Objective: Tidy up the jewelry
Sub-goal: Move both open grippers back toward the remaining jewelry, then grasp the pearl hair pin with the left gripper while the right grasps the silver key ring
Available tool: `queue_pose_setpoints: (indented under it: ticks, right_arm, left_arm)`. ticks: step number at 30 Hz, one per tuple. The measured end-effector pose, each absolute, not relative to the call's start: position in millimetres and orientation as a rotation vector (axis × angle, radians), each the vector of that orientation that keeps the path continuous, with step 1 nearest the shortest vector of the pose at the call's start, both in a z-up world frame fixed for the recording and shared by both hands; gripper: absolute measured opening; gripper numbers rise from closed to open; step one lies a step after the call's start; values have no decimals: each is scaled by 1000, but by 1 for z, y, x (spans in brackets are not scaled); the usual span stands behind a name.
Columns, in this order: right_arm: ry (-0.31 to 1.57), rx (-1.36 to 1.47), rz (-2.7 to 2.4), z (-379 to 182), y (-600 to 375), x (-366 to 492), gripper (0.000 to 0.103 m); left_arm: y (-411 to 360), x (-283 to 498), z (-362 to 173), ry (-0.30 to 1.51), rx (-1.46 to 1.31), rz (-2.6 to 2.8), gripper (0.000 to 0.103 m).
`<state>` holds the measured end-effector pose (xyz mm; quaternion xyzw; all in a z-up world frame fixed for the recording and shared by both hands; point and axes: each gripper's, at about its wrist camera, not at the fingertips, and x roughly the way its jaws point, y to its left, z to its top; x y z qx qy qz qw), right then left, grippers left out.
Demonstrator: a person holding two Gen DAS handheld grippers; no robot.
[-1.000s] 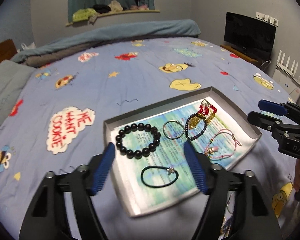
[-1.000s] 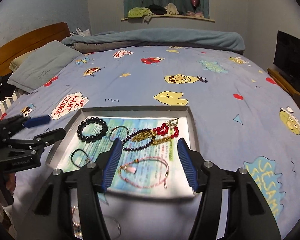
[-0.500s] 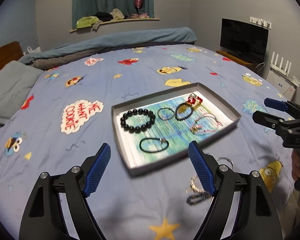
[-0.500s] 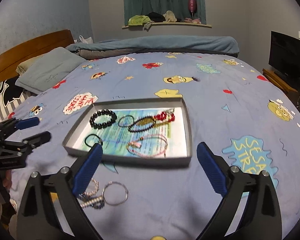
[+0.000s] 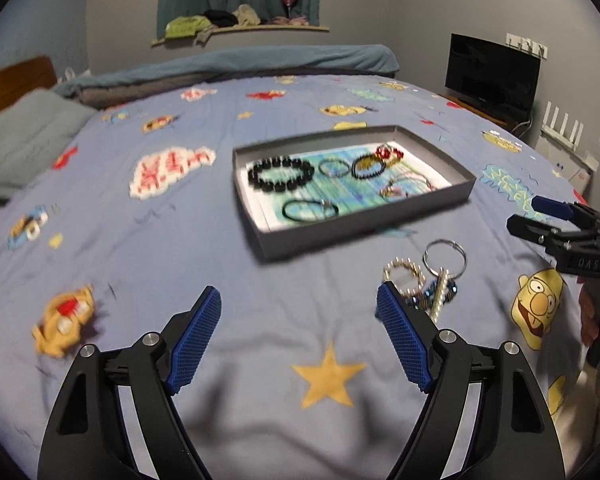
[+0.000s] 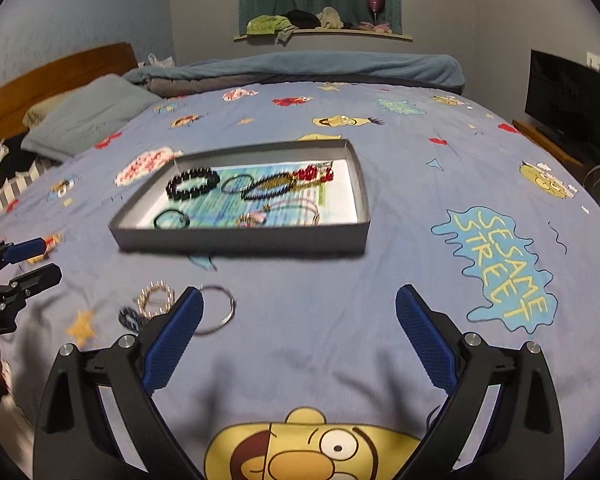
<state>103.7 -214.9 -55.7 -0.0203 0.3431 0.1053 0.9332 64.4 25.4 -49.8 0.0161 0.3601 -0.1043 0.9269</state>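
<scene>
A grey tray (image 5: 364,236) (image 6: 240,239) lies on the bed with several pieces in it: a black bead bracelet (image 5: 281,174) (image 6: 192,185), a black hair tie (image 5: 310,210), a thin ring bracelet, a dark bead bracelet with red beads and a pink cord bracelet (image 6: 284,212). Loose on the sheet before the tray lie a silver ring (image 5: 445,258) (image 6: 216,312), a pearl bracelet (image 5: 404,274) (image 6: 154,300) and a blue bead piece (image 6: 130,317). My left gripper (image 5: 298,320) is open and empty, left of the loose pieces. My right gripper (image 6: 298,320) is open and empty, right of them.
The bed has a blue cartoon-print sheet (image 6: 420,240). A pillow (image 6: 88,120) and a wooden headboard (image 6: 56,76) are at the left, a folded blanket (image 6: 300,66) at the far end. A TV (image 5: 492,76) stands on the right by the wall.
Both grippers have pulled back from over the tray toward the near edge of the bed and stayed open. The loose jewelry in front of the tray has come into view.
</scene>
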Motion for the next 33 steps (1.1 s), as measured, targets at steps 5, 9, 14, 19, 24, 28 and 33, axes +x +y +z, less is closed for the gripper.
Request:
queue_pose_setpoints:
  ticks: [5,9,14,19,24,28,33]
  right_arm:
    - [690,-82,225,-68,-205,94,96]
    - [693,-67,245,-78,-202,87,95]
    - [714,-51,255,-88,-202,89,85]
    - [731,-58,273,-96,-198,90,73]
    - [745,-59,291,-101,-196,92,64]
    - [749,-60,307,-102,-191,96,58]
    - [750,-43,328,-99,-186,104,48]
  left_arm:
    - [11,57,-68,745,0,-271,81]
    - [-10,53,-78,744,28,-316,81]
    - [-30,53,-85,755,76,-349,64]
    - [-42,52,-87,755,88,-414,43]
    - [-55,56,-94,770,117,-452,30]
    - [-61,58,-97,772,130,-466,13]
    - [-58,53,-95,754,148,-470,6]
